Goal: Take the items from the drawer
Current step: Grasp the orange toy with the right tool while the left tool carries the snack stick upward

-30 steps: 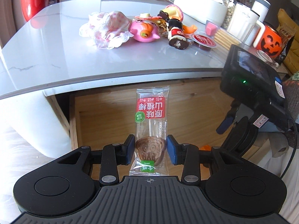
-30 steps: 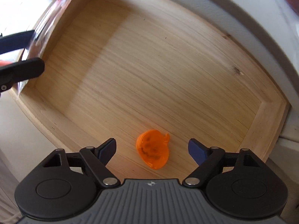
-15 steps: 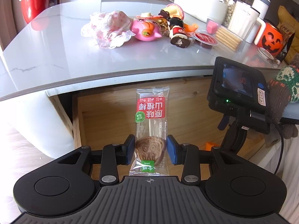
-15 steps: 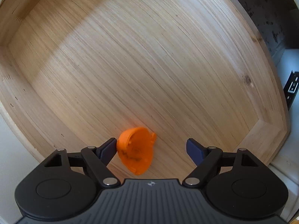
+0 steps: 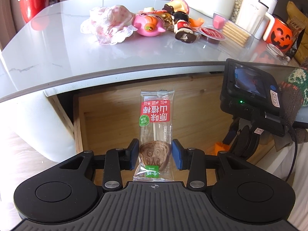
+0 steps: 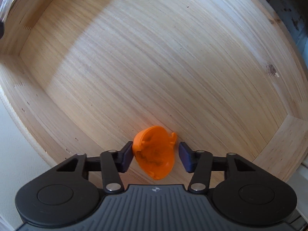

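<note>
Currently: orange piece [image 6: 154,152] lying on the drawer [image 6: 154,57] floor, between the right gripper's [image 6: 156,156] fingers.
Right jaws have just been closing around it; left pad [image 6: 127,156] is touching its edge, right pad is sitting just clear, so not clamped. Left gripper [image 5: 155,156] is holding the wrapped snack stick [image 5: 156,134] above the open drawer, pads pinching its round brown end, wrapper standing upright.

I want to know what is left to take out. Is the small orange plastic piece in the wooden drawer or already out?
In: the small orange plastic piece lies on the wooden drawer floor, between the right hand-held gripper fingers.
</note>
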Demonstrator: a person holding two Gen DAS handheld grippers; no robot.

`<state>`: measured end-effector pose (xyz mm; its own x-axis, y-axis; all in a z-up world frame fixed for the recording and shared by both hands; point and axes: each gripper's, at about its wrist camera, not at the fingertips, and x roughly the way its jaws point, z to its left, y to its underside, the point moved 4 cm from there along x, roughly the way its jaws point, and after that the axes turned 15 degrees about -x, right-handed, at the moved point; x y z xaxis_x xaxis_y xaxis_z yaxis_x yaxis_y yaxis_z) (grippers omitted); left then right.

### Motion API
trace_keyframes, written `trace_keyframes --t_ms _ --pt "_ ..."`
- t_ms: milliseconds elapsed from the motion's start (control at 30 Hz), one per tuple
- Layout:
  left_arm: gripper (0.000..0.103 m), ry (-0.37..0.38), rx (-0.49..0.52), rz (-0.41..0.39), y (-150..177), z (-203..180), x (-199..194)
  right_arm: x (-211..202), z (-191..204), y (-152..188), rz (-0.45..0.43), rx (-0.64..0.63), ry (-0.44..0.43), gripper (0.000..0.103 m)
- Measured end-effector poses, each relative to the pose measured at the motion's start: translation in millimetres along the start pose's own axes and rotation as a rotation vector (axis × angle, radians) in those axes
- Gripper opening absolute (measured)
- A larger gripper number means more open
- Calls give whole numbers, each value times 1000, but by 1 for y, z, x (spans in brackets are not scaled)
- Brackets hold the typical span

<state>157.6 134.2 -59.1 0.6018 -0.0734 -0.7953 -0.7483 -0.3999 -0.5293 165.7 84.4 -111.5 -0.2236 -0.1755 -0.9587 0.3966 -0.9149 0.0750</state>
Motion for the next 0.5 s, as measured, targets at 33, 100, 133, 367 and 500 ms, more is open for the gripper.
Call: trace_keyframes --t_ms 33,100,133,367,500 --pt "41 1 1 2 0 0 0 0 1 1 0 -3 10 45" --pt "41 3 5 5 1 -1 0 0 0 7 -4 -2 34 45" --pt "41 3 7 6 1 -1 -1 -3 2 4 -10 3 40 45" --pt "41 -3 5 24 -1 -1 4 -38 5 15 -93 9 99 45" --pt "41 9 5 40 0 -3 7 -70 17 32 -190 24 111 45"
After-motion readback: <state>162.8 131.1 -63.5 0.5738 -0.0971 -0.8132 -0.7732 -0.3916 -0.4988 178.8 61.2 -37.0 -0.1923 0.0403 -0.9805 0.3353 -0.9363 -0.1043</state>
